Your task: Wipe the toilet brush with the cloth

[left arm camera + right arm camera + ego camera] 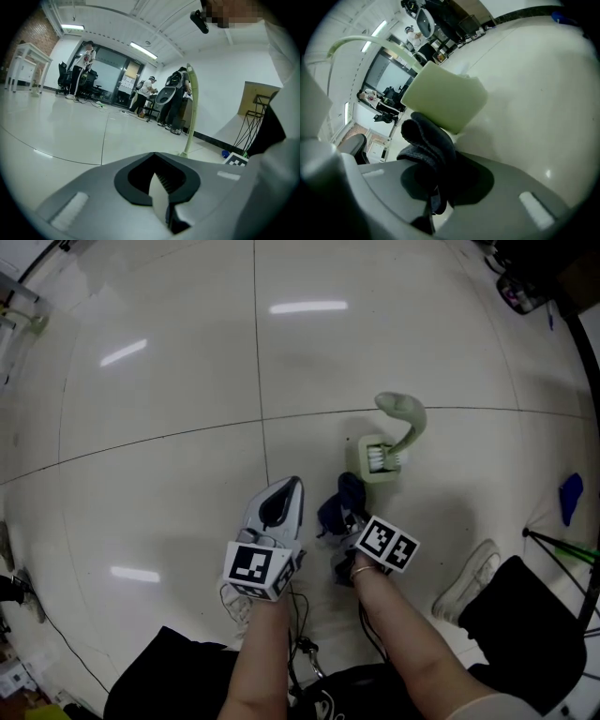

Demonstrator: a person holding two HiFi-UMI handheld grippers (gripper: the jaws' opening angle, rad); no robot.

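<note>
A pale green toilet brush (401, 418) with a curved handle stands in its square holder (377, 461) on the white tiled floor. My right gripper (345, 510) is shut on a dark blue cloth (339, 502), just short of the holder's near side. In the right gripper view the cloth (427, 140) bunches up out of the jaws, close to the holder (444, 97). My left gripper (284, 491) is shut and holds nothing, to the left of the cloth. In the left gripper view the brush handle (191, 108) rises beyond the left gripper (161, 187).
A blue object (571, 495) lies on the floor at the right, near thin stand legs (561, 546). A light shoe (467, 579) and a black seat (527, 632) are at the lower right. A cable (58, 637) runs at the lower left. People (149, 93) stand far off.
</note>
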